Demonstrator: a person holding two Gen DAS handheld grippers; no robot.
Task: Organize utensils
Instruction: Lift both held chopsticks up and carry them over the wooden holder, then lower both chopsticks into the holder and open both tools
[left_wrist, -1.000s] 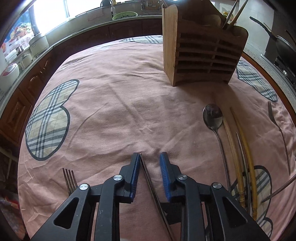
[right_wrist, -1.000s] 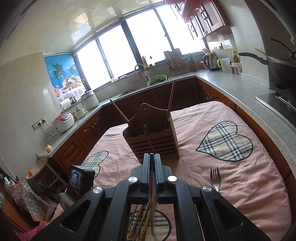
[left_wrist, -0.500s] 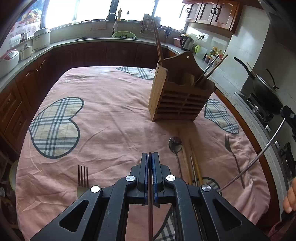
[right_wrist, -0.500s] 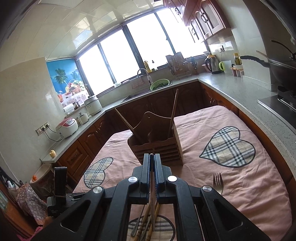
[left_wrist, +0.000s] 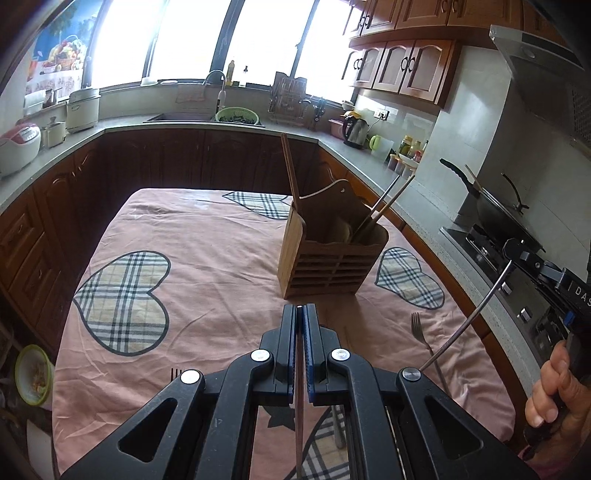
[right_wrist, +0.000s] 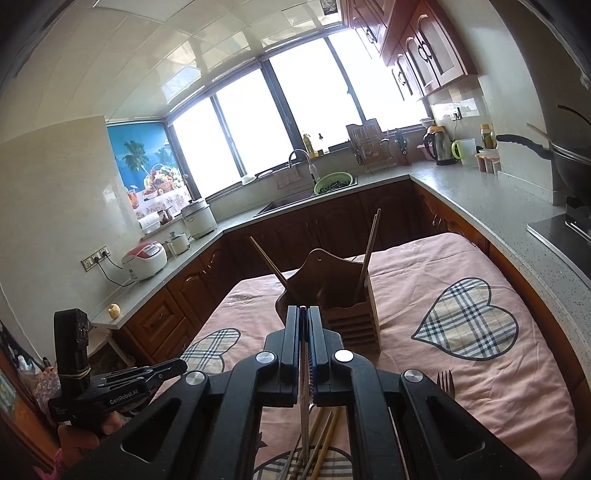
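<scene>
while clamped in left hand-held gripper (left_wrist: 299, 307) | chopstick (left_wrist: 299, 406) runs along fingers

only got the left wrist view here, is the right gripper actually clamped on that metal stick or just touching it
Observer: Clamped. The right wrist view shows the right gripper with its pads shut on the thin metal stick.
Operator: whats on the table under it
Observer: Several wooden chopsticks lie together on the pink cloth right below that gripper. In your view they are mostly hidden behind the left gripper and the dark chopstick it grips.
</scene>
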